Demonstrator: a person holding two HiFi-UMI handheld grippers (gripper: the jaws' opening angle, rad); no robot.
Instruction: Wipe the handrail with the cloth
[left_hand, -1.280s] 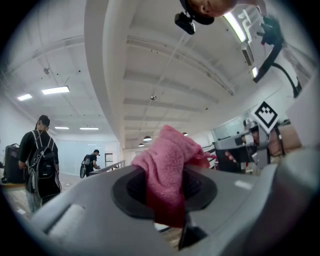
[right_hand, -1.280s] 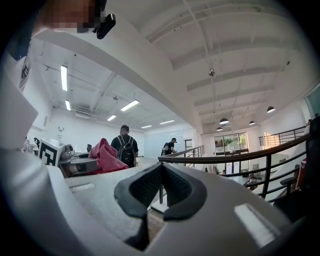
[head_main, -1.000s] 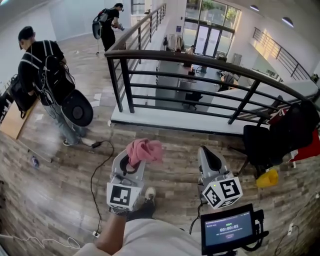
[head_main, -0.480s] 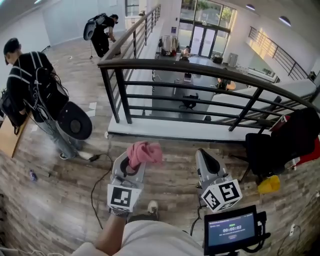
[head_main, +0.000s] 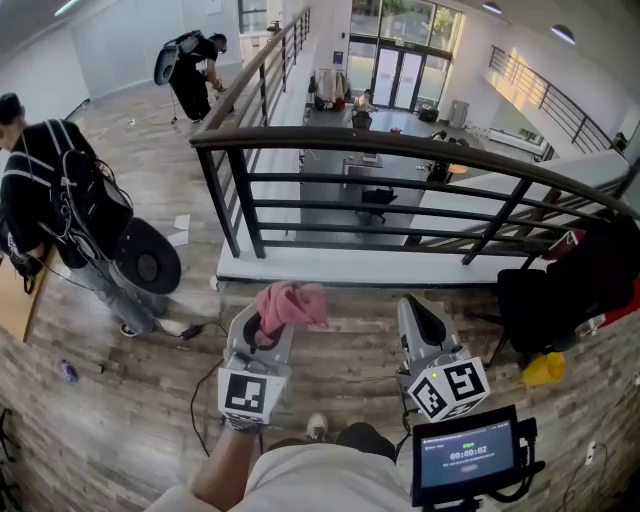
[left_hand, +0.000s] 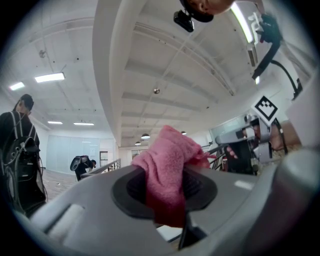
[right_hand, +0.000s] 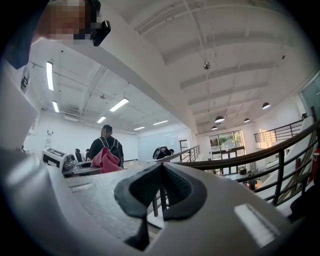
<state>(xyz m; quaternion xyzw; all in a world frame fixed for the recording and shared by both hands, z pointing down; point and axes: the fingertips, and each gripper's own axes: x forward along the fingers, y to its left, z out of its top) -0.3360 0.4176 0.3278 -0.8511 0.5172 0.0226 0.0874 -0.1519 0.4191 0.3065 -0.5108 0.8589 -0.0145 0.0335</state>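
Observation:
A dark curved handrail (head_main: 420, 148) tops a black balustrade ahead of me, and it shows at the right of the right gripper view as the handrail (right_hand: 280, 148). The pink cloth (head_main: 290, 303) is bunched up and pinched in my left gripper (head_main: 266, 328), which is shut on it and held short of the rail. From the left gripper's own camera the cloth (left_hand: 167, 172) hangs out of the jaws. My right gripper (head_main: 420, 318) is shut and holds nothing. In the right gripper view the jaws meet with no gap, and the cloth (right_hand: 105, 160) shows at the left.
Two people with backpacks stand at the left (head_main: 60, 200) and far back (head_main: 190, 70). A cable (head_main: 200, 400) trails over the wooden floor. A black chair (head_main: 560, 280) with a red item and a yellow object (head_main: 545, 368) sit at the right. A small screen (head_main: 468, 454) is near my body.
The balustrade has come a little closer and lower in the head view as I step forward. Both grippers keep their pose. The person at the left has shifted further left.

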